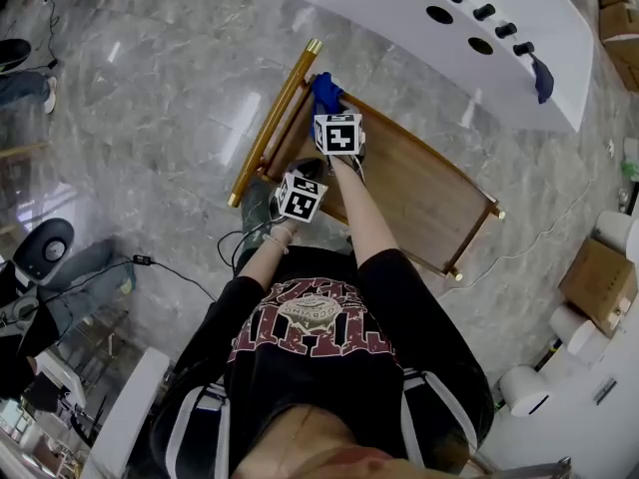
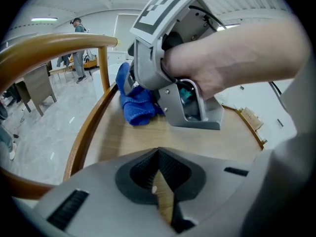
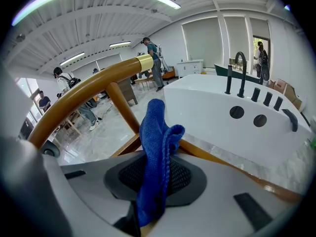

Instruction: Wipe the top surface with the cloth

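Right gripper (image 3: 153, 184) clamps cloth (image 3: 156, 142) against top's (image 1: 424, 193) corner by rail (image 1: 272, 123); left gripper (image 2: 160, 181) closed, holding nothing. Wiping seems under way: next stroke needs cloth kept flat.

Bright ceiling strip lights (image 3: 163, 0), floor glare, fisheye-warped edges, sharp focus.

A white bathtub (image 1: 399, 28) stands on the grey marble floor (image 1: 160, 118), with black tap fittings (image 1: 489, 13) in a row along its deck and a dark blue rag (image 1: 542, 78) hanging over its rim. A black cable (image 1: 175, 272) trails across the floor. At the right sit a cardboard box (image 1: 599, 282) and white cylinders (image 1: 526, 389). In the right gripper view, a person (image 3: 154, 63) stands far back under strip lights (image 3: 163, 0).
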### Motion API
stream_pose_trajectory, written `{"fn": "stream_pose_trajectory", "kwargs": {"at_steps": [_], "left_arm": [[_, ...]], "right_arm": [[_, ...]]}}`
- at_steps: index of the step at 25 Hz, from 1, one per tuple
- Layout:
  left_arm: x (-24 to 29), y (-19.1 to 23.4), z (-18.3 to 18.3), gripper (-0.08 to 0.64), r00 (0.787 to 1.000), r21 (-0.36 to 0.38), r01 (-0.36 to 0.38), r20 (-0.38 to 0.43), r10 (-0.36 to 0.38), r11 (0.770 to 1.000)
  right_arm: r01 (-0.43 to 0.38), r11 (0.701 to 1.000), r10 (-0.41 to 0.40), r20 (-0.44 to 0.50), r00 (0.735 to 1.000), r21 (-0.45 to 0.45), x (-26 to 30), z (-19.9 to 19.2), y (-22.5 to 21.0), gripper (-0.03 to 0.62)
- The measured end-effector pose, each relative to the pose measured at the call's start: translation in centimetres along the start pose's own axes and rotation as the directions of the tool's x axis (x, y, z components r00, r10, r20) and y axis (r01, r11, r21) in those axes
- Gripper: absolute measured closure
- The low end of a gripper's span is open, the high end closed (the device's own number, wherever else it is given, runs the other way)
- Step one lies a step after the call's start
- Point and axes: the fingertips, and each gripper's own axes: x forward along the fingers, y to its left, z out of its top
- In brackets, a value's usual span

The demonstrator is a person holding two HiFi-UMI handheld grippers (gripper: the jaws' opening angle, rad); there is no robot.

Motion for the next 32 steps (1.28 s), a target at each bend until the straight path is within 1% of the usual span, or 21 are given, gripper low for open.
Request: {"fn": "stream_pose_trajectory", "kwargs": {"at_steps": [8, 14, 17, 22, 25, 28, 30, 32], "left_arm": [[0.0, 0.0, 0.0, 0.512, 1.000, 0.007, -0.008, 0.009, 0.008, 1.000], [-0.2, -0.2, 0.0, 0.512, 0.999, 0.017, -0.034, 0.014, 0.034, 0.999], [0.0, -0.2, -0.1, 0.512, 0.999, -0.005, -0.038, 0.000, 0.038, 0.999], [0.3, 0.0, 0.1, 0.512, 0.997, -0.039, -0.069, -0.025, 0.068, 0.997], [0.3, -0.3, -0.2, 0.512, 0.996, -0.041, -0.073, -0.045, 0.071, 0.996], [0.2, -0.5, -0.2, 0.512, 0.997, -0.057, -0.066, -0.042, 0.064, 0.996], [0.0, -0.6, 0.0, 0.512, 0.997, -0.047, -0.064, -0.046, 0.062, 0.997], [0.2, -0.7, -0.1, 0.512, 0.996, -0.019, -0.069, -0.065, 0.067, 0.997]], "right_arm": [[0.016, 1.000, -0.016, -0.008, 1.000, 0.018, -1.2, -1.0, -1.4, 0.503], [0.030, 0.999, -0.030, -0.010, 1.000, 0.031, -2.4, -1.9, -2.8, 0.503], [0.033, 0.999, -0.033, -0.013, 0.999, 0.033, -2.7, -2.2, -3.3, 0.503], [0.049, 0.998, -0.048, -0.019, 0.999, 0.048, -3.6, -2.8, -4.2, 0.503], [0.058, 0.997, -0.057, -0.013, 0.998, 0.059, -4.0, -3.5, -4.9, 0.503], [0.066, 0.995, -0.065, -0.013, 0.998, 0.068, -4.6, -4.0, -5.5, 0.503], [0.071, 0.995, -0.070, -0.017, 0.997, 0.071, -5.1, -4.2, -5.9, 0.503], [0.077, 0.994, -0.076, -0.018, 0.997, 0.072, -5.5, -4.3, -6.3, 0.503]]}}
